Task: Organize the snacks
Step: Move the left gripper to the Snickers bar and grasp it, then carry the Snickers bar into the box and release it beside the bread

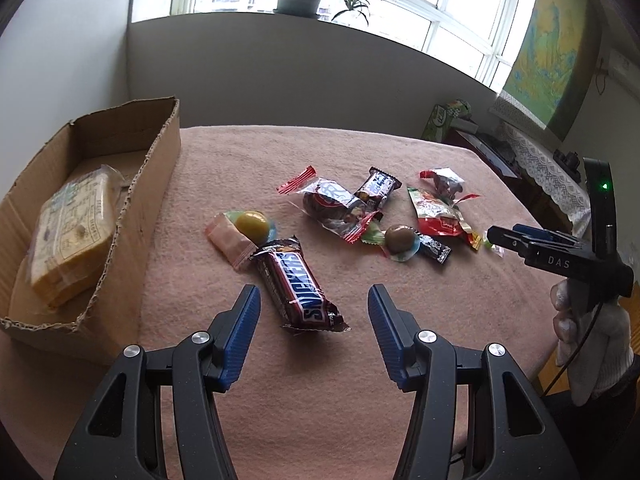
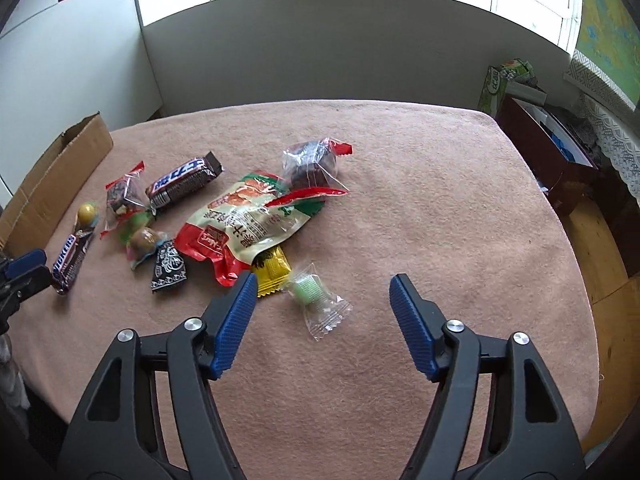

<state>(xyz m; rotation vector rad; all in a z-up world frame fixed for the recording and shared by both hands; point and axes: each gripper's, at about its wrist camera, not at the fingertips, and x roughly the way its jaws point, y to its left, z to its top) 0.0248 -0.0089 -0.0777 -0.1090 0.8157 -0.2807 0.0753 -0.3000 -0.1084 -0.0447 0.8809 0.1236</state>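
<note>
Left wrist view: the left gripper hangs with jaws released around a Snickers bar on the table, right of the box.

Right wrist view: the right gripper has jaws released, a green candy lying between them untouched.

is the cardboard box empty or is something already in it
Not empty. The left wrist view shows the open-topped cardboard box holding one clear-wrapped yellow snack pack lying flat on its floor; the other snacks are out on the tablecloth.
</note>
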